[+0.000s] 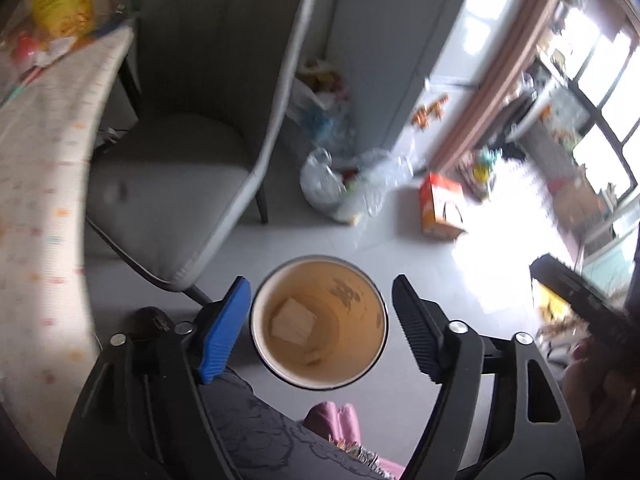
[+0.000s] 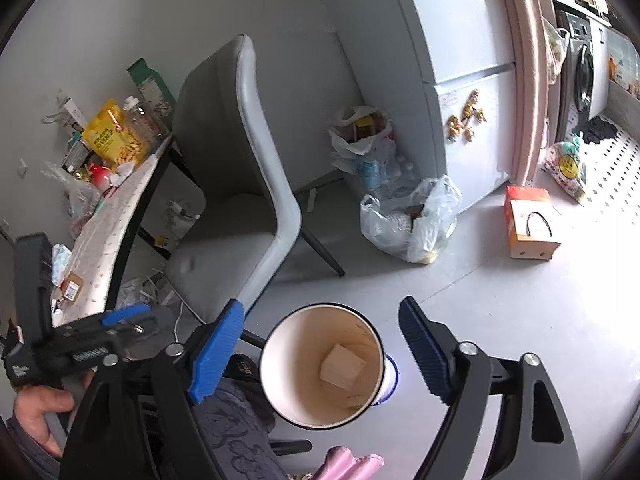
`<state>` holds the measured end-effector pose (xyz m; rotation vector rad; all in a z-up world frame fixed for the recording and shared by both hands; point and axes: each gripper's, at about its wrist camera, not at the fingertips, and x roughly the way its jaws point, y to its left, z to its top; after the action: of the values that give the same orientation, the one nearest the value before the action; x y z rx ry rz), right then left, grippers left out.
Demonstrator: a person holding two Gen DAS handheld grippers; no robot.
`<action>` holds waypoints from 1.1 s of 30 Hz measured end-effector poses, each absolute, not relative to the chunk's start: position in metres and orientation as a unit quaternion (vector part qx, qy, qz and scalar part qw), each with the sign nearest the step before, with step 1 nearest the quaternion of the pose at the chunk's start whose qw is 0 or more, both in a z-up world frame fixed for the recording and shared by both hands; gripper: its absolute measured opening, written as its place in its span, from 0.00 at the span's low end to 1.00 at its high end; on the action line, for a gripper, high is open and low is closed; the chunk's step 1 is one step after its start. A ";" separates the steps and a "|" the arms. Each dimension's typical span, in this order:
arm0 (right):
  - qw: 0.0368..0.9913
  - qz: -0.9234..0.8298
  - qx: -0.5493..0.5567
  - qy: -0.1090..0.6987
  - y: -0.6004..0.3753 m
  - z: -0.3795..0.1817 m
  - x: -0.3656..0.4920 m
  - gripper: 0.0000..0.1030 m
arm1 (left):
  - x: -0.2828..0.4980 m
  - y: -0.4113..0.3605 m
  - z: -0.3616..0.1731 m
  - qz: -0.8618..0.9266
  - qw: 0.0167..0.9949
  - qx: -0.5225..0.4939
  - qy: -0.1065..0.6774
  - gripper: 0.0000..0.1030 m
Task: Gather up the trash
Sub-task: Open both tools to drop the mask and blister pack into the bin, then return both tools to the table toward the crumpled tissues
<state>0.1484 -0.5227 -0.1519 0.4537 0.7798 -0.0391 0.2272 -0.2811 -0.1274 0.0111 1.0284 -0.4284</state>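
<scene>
A used paper cup [image 1: 319, 322] with a tan inside and a folded scrap at its bottom sits between the fingers of my left gripper [image 1: 320, 326]. The jaws stand wide and neither pad touches the cup. In the right wrist view a like cup [image 2: 326, 364] sits between the open fingers of my right gripper [image 2: 320, 356], also untouched. What holds the cups up is hidden. A clear trash bag [image 2: 412, 224] full of rubbish lies on the floor beyond; it also shows in the left wrist view [image 1: 344, 184].
A grey chair [image 2: 236, 200] stands ahead left beside a cluttered table [image 2: 120, 208]. A fridge [image 2: 460, 80], an orange box [image 2: 528, 228] and more bags [image 2: 362, 140] lie ahead. My leg and pink slippers [image 2: 352, 464] are below.
</scene>
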 end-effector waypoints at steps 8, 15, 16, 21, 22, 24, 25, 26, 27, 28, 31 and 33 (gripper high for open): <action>0.915 0.006 0.204 0.349 -0.482 -0.125 0.151 0.93 | 0.212 -0.230 -0.077 -0.170 0.892 -0.035 0.418 0.93; 0.936 -0.021 0.152 0.318 -0.429 -0.095 0.157 0.93 | 0.195 -0.176 -0.048 -0.134 0.918 -0.065 0.368 0.94; 0.937 -0.025 0.148 0.315 -0.422 -0.090 0.159 0.93 | 0.192 -0.167 -0.045 -0.127 0.921 -0.070 0.363 0.94; 0.941 -0.033 0.120 0.316 -0.386 -0.074 0.168 0.93 | 0.172 -0.126 -0.028 -0.055 0.945 -0.070 0.315 0.94; 0.942 -0.029 0.112 0.315 -0.377 -0.071 0.169 0.93 | 0.170 -0.121 -0.027 -0.048 0.947 -0.072 0.311 0.94; 0.944 -0.017 0.102 0.313 -0.362 -0.067 0.169 0.93 | 0.163 -0.104 -0.023 -0.034 0.949 -0.079 0.303 0.94; 0.946 -0.009 0.097 0.310 -0.354 -0.064 0.168 0.93 | 0.161 -0.095 -0.021 -0.031 0.950 -0.082 0.299 0.94; 0.947 -0.004 0.093 0.308 -0.347 -0.063 0.167 0.93 | 0.159 -0.087 -0.020 -0.029 0.951 -0.085 0.295 0.94; 0.949 0.003 0.088 0.304 -0.338 -0.061 0.166 0.93 | 0.155 -0.080 -0.018 -0.027 0.953 -0.087 0.290 0.94; 0.950 0.012 0.084 0.300 -0.330 -0.058 0.164 0.93 | 0.153 -0.075 -0.018 -0.025 0.954 -0.090 0.287 0.94; 0.952 0.033 0.080 0.295 -0.312 -0.054 0.163 0.93 | 0.141 -0.056 -0.014 -0.027 0.957 -0.097 0.272 0.94; 0.951 0.059 0.075 0.293 -0.299 -0.050 0.160 0.93 | 0.133 -0.043 -0.013 -0.026 0.959 -0.104 0.261 0.94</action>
<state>0.1604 -0.2987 -0.0497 0.1516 0.5965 0.1201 0.1326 -0.0426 -0.0126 -0.2101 0.5291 -0.0519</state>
